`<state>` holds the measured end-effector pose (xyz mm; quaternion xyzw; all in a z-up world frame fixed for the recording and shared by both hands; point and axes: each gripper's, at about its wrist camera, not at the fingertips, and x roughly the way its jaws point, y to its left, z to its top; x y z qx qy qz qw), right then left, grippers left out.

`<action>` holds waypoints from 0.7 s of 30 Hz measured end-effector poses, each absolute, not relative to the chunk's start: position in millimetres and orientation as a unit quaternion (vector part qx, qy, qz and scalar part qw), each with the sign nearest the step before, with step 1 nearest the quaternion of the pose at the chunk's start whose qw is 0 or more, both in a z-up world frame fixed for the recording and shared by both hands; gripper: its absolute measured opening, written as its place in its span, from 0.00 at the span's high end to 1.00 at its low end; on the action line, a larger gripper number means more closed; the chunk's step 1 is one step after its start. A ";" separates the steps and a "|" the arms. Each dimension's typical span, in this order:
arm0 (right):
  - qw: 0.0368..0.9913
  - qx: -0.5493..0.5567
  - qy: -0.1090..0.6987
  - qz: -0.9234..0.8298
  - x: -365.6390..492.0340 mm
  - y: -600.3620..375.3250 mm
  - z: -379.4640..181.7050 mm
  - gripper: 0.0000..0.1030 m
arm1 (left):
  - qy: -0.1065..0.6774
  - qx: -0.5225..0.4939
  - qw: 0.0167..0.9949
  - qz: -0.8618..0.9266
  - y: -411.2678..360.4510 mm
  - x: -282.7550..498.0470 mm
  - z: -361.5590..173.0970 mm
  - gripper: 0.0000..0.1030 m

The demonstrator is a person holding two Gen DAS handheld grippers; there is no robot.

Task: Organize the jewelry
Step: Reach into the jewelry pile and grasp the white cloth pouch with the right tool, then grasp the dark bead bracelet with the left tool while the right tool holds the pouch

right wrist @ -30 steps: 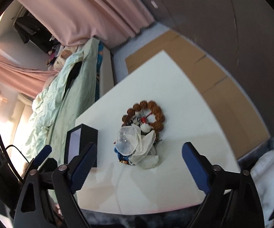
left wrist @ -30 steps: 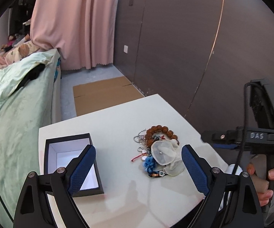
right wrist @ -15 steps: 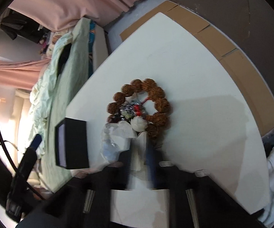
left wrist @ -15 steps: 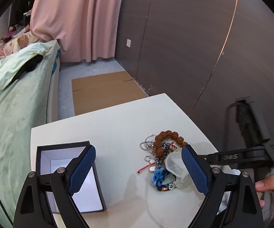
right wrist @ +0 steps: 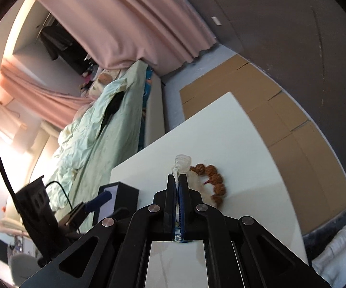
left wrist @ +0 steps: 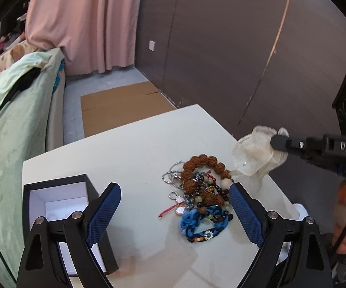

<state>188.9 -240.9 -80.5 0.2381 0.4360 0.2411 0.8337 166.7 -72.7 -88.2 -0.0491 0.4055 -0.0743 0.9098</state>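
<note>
A tangle of jewelry [left wrist: 200,198] lies on the white table [left wrist: 129,148]: a brown bead bracelet [left wrist: 204,163], a blue braided band [left wrist: 204,223], silver chains and a red cord. My right gripper [left wrist: 275,141] is shut on a sheer white pouch [left wrist: 254,154] and holds it lifted above the pile's right side. From the right wrist camera the pouch [right wrist: 183,162] pokes out past the closed right gripper [right wrist: 178,180]. My left gripper [left wrist: 173,216] hangs open near the table's front, between the black box [left wrist: 57,201] and the jewelry.
The open black box with a white lining stands at the table's front left. A bed with a green cover [left wrist: 7,120] runs along the left. Flat cardboard [left wrist: 122,103] lies on the floor beyond the table, a dark wall [left wrist: 221,48] at the right.
My right gripper came down on the pile, shut on the sheer pouch and raised it off the jewelry. The left gripper moved forward and lower, still open.
</note>
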 end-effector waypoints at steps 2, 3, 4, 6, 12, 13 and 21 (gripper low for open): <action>0.837 0.245 0.431 0.233 188.6 -246.9 -78.4 0.96 | 0.406 -0.039 0.910 -0.073 -80.0 167.0 -90.2 0.15; 0.839 0.246 0.429 0.228 188.6 -248.9 -77.3 0.96 | 0.409 -0.036 0.909 -0.077 -83.6 168.9 -91.6 0.20; 0.842 0.244 0.428 0.221 188.7 -251.6 -77.0 0.96 | 0.414 -0.034 0.906 -0.079 -86.4 170.7 -93.8 0.24; 0.844 0.241 0.431 0.209 187.6 -256.4 -77.2 0.96 | 0.426 -0.034 0.900 -0.083 -91.1 175.3 -100.9 0.30; 0.842 0.253 0.432 0.200 188.0 -265.8 -77.9 0.96 | 0.452 -0.021 0.888 -0.087 -102.0 183.7 -120.3 0.41; 0.842 0.255 0.431 0.200 187.6 -266.4 -77.4 0.96 | 0.457 -0.017 0.885 -0.084 -103.7 185.4 -124.1 0.47; 0.840 0.255 0.435 0.201 187.4 -266.4 -78.0 0.96 | 0.475 -0.025 0.875 -0.086 -107.0 190.1 -136.2 0.91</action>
